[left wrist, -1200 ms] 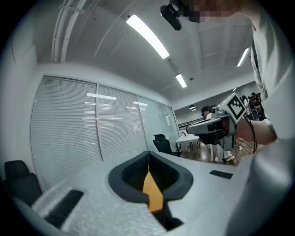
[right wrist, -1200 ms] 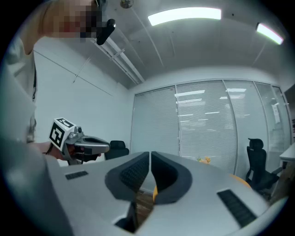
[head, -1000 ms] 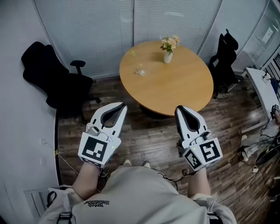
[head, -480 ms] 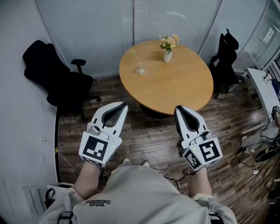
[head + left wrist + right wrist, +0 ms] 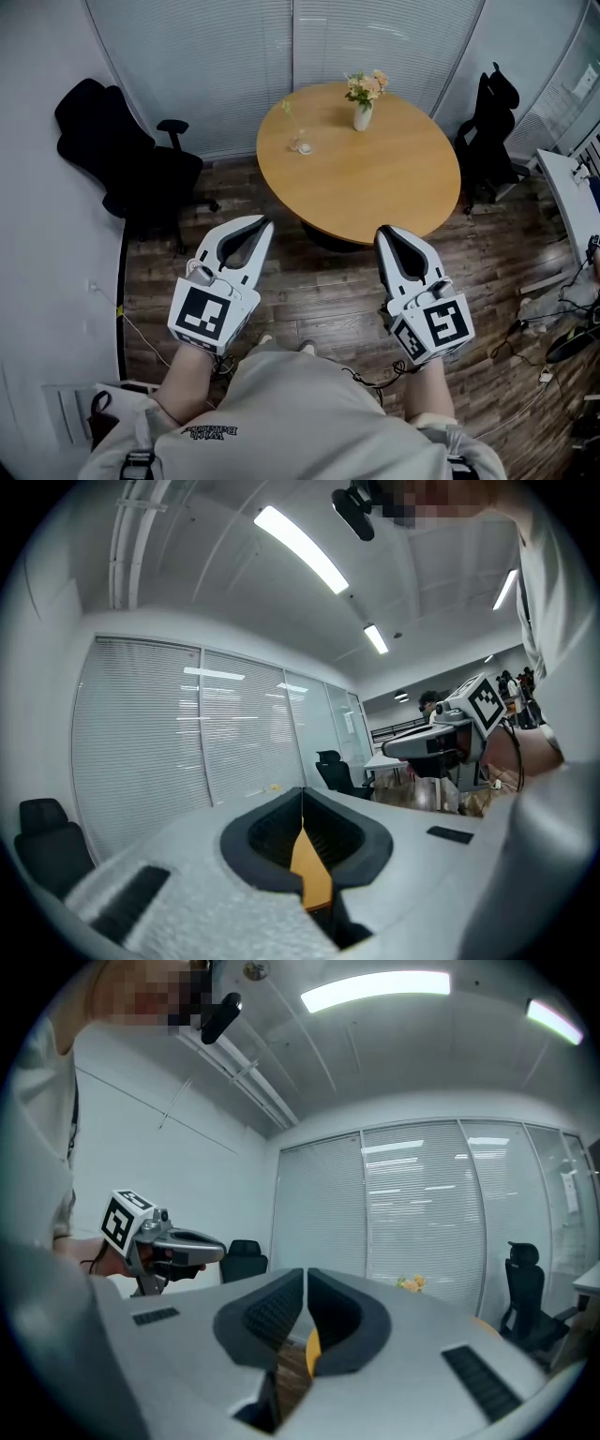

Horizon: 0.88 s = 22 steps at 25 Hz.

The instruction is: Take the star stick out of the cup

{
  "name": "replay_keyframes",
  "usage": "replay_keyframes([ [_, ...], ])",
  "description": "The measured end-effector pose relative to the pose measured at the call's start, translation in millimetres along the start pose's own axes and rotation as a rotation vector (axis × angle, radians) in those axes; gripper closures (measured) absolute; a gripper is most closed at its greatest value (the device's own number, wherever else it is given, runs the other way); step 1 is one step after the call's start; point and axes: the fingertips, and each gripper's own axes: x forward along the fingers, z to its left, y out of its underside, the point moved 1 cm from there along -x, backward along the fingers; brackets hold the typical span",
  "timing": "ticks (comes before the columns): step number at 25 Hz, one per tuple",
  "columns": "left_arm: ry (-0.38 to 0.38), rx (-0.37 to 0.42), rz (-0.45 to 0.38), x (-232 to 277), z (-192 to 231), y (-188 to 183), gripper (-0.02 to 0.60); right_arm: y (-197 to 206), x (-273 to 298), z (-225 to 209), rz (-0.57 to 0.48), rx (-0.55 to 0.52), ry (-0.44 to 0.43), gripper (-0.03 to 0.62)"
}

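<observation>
A small clear cup [image 5: 300, 146] stands on the far left part of the round wooden table [image 5: 375, 187]. A thin stick with a pale star top [image 5: 286, 112] rises out of it. My left gripper [image 5: 264, 222] and right gripper [image 5: 382, 232] are held side by side over the wooden floor, short of the table's near edge and well away from the cup. Both point level toward the table with their jaws together and nothing between them. In the left gripper view the shut jaws [image 5: 302, 795] fill the foreground. The right gripper view shows its jaws [image 5: 306, 1275] closed too.
A white vase of flowers [image 5: 363, 105] stands at the table's far side. Black office chairs sit at the left [image 5: 131, 159] and right [image 5: 489, 131]. Blinds cover the glass wall behind. Cables lie on the floor at the right [image 5: 553, 337].
Both grippers keep their pose and stay shut. The view has shifted a little, and the person's feet show less under the body.
</observation>
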Motion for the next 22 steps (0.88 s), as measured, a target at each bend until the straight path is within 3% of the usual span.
replay_keyframes([
  [16,-0.043,0.024,0.034,2,-24,2,0.558,19,-6,-13,0.002,0.029,-0.063,0.557],
  [22,-0.044,-0.006,0.032,9,-24,4,0.558,27,1,-16,0.014,0.013,-0.060,0.557],
])
